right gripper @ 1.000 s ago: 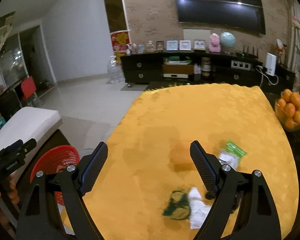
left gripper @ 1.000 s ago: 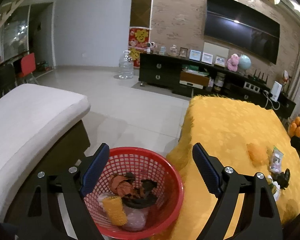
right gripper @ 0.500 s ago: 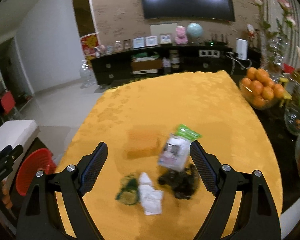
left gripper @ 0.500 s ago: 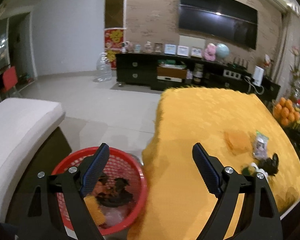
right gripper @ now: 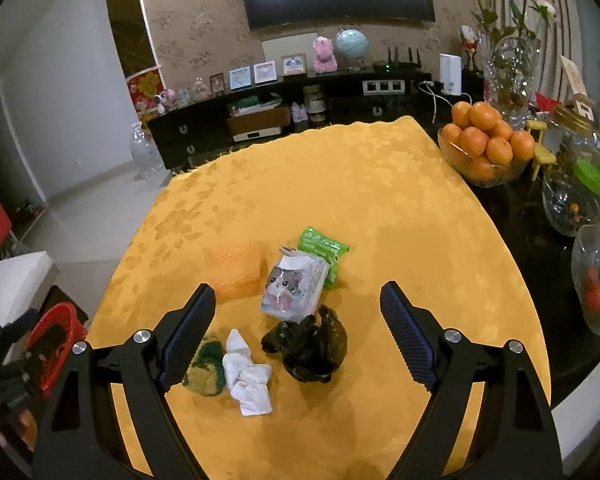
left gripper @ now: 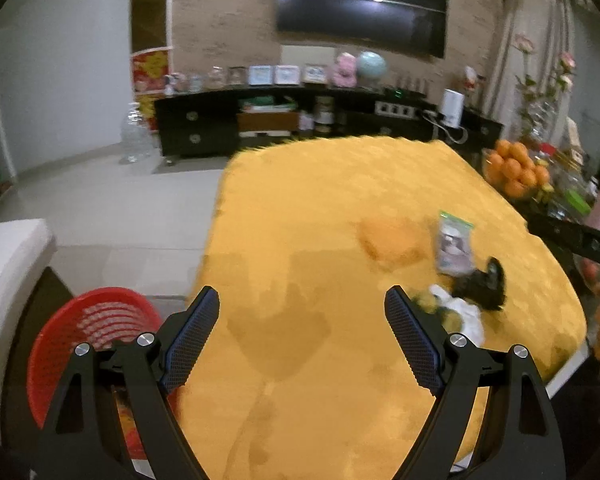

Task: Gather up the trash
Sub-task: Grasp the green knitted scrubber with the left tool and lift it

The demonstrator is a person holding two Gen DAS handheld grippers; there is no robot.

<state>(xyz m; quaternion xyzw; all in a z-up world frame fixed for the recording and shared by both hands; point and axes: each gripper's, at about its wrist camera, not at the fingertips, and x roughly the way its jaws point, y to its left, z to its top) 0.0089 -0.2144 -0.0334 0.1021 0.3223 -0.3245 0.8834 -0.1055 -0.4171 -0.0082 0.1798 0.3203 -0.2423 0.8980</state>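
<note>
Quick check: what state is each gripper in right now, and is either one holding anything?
Left gripper: open, holding nothing.
Right gripper: open, holding nothing.

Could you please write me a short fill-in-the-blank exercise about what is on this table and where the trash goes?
1. The table is covered with a ____ cloth.
2. The basket beside the table is ____ in colour.
3. The glass bowl at the table's far right holds ____.
4. The crumpled tissue lies between a green and yellow sponge and a ____ plastic bag.

Missing words: yellow; red; oranges; black
</note>
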